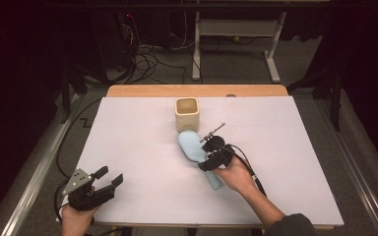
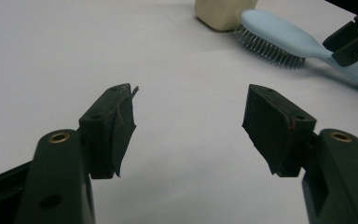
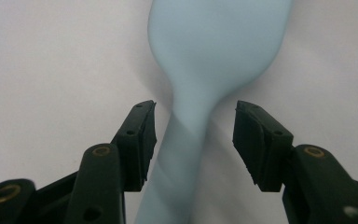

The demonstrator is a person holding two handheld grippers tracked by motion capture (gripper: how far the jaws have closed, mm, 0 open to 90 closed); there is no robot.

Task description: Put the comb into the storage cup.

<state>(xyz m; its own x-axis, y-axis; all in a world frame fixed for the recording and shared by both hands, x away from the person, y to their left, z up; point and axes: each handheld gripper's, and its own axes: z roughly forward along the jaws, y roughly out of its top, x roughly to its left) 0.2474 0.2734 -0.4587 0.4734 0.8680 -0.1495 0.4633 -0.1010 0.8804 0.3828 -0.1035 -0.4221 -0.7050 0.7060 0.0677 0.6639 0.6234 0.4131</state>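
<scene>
Straddling the neck of a light blue hairbrush (image 3: 200,84), the right gripper (image 3: 194,135) has its two black jaws standing apart, with the handle running up between them and daylight on both sides (neither pad presses on it, though the left pad in that view sits very close). In the high view the right gripper (image 1: 210,153) sits a little right of the frame's centre, held by a hand (image 1: 236,176) that comes in from the lower right.

The hairbrush (image 1: 193,146) lies flat on the white table cover (image 1: 128,142), bristles down, its broad head pointing toward the top of the frame and its handle end poking out toward the bottom beside that hand. The head sits just below a small cream square cup (image 1: 186,113), close to it; whether they touch I can't tell. From the left gripper view the bristles show under the hairbrush (image 2: 279,37) at the upper right, with the cup (image 2: 221,14) at the top edge.

Over at the lower left of the high view, the left gripper (image 1: 109,178) rests low at the table's near edge in the other hand (image 1: 76,216), well apart from the brush. Its jaws are spread wide with nothing but bare white surface between them, seen plainly in its own view (image 2: 189,126).
</scene>
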